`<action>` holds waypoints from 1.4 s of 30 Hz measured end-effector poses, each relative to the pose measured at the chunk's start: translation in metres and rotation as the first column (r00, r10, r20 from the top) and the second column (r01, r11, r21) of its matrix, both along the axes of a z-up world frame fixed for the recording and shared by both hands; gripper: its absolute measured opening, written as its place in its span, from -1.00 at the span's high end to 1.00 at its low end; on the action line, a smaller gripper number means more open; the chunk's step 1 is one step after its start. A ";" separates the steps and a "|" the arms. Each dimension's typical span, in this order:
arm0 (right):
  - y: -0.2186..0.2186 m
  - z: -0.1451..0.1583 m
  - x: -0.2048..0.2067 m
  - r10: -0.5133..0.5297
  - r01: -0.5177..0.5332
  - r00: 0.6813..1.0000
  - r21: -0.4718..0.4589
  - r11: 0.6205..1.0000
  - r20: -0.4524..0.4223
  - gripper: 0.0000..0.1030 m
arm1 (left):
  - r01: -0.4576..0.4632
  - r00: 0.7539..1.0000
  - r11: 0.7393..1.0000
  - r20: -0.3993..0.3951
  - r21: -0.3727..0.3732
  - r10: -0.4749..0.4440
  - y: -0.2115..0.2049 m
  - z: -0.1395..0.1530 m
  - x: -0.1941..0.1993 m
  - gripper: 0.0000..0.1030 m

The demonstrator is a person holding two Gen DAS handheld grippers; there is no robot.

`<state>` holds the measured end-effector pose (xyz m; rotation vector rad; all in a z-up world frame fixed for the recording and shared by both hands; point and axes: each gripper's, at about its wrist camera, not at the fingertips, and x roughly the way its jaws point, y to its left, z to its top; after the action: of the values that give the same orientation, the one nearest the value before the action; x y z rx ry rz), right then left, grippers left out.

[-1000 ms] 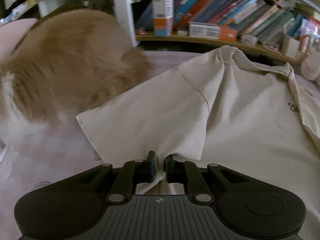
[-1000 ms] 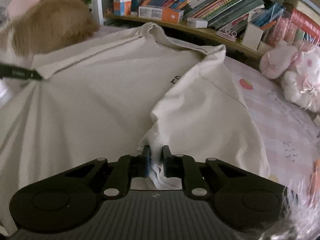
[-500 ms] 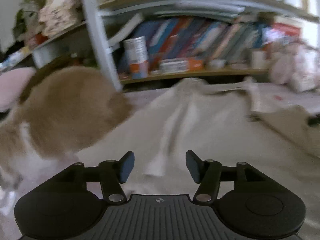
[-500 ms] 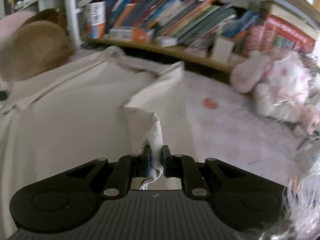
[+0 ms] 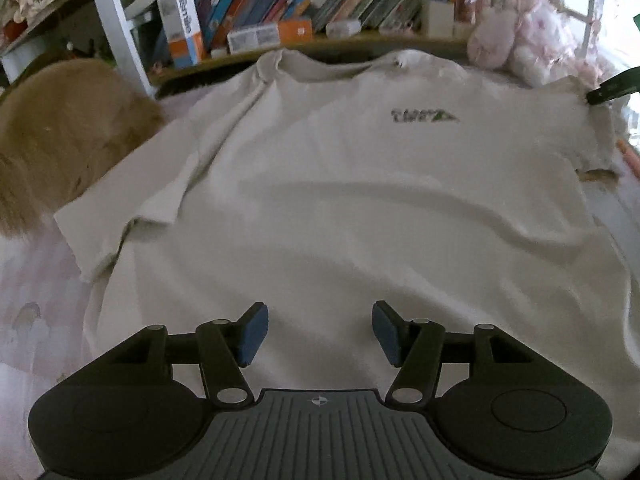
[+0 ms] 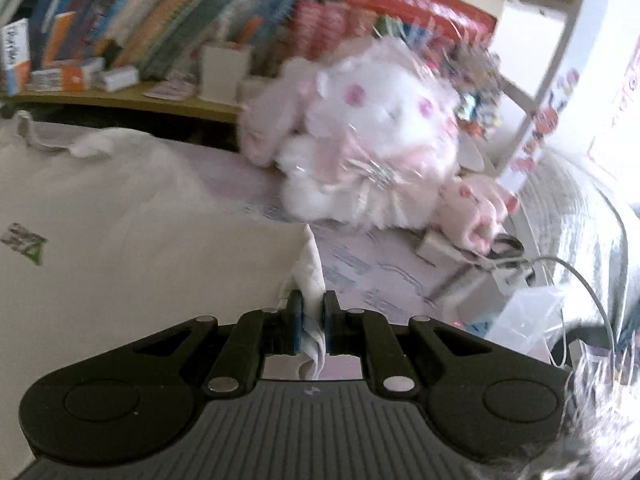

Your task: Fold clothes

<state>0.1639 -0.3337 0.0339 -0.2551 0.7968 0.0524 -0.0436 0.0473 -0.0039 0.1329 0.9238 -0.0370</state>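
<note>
A cream T-shirt (image 5: 340,208) with a small green chest print lies spread face up on a pink bedsheet (image 5: 36,296), collar toward the bookshelf. My left gripper (image 5: 316,334) hovers open over the shirt's lower part, with nothing between its fingers. In the right wrist view my right gripper (image 6: 313,322) is shut on the edge of the shirt's (image 6: 120,248) right sleeve, the cloth bunched between the pads. The right gripper's tip also shows at the far right edge of the left wrist view, at the sleeve end. The left sleeve (image 5: 116,224) lies flat, pointing left.
A tan furry plush (image 5: 60,128) lies at the left beside the shirt's sleeve. Pink and white plush toys (image 6: 372,140) sit to the right. A low shelf of books (image 5: 304,4) runs along the back. A plastic bag and cables (image 6: 540,280) lie at the far right.
My left gripper let go of the left sleeve, opened, and pulled back over the shirt's body. My right gripper, still shut on the right sleeve, carried it outward to the right.
</note>
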 end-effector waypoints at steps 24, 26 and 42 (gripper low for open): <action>-0.016 -0.038 0.048 -0.059 0.051 0.997 -0.138 0.989 -0.053 0.77 | 0.032 0.999 0.996 -0.032 -0.083 -0.034 -0.027 -0.002 0.000 -0.32; -0.016 -0.033 0.044 -0.047 0.041 0.998 -0.116 0.992 -0.047 0.36 | 0.042 0.999 0.995 -0.031 -0.086 -0.045 -0.027 0.001 -0.002 -0.32; 0.043 0.011 -0.186 0.134 -0.119 0.985 0.138 0.983 -0.107 0.12 | 0.001 0.999 0.999 0.044 -0.047 0.001 0.054 0.025 -0.030 -0.32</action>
<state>-0.0218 -0.2912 0.0448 -0.1786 0.8886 0.2408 -0.0735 0.1012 0.0214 0.0902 0.8782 -0.0558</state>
